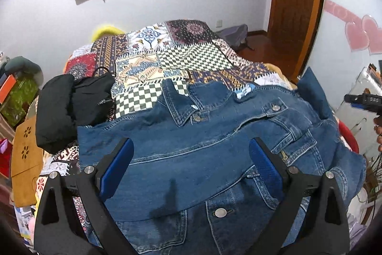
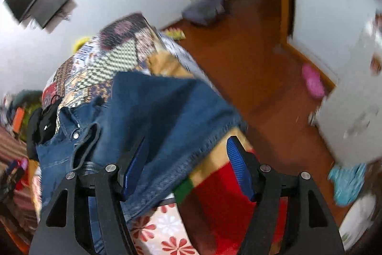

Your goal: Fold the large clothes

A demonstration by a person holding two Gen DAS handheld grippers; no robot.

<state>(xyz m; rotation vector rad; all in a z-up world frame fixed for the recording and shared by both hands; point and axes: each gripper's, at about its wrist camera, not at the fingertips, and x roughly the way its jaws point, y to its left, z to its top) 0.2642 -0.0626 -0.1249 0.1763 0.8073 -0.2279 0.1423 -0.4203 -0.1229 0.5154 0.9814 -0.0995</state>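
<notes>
A blue denim jacket (image 1: pixel 214 142) lies front up on a patchwork bedspread (image 1: pixel 167 59), with one sleeve folded across its chest. My left gripper (image 1: pixel 191 152) is open just above that sleeve, holding nothing. In the blurred right wrist view the jacket (image 2: pixel 152 116) hangs over the bed's right edge. My right gripper (image 2: pixel 186 154) is open at that edge, its left finger over the denim hem, its right finger beside it. The right gripper also shows at the right edge of the left wrist view (image 1: pixel 363 99).
A black garment and bag (image 1: pixel 71 106) lie on the bed left of the jacket. A wooden board (image 1: pixel 26 159) and clutter stand at the left. Right of the bed there are a wooden floor (image 2: pixel 250 63), a white cabinet (image 2: pixel 353 111) and a pink slipper (image 2: pixel 312 84).
</notes>
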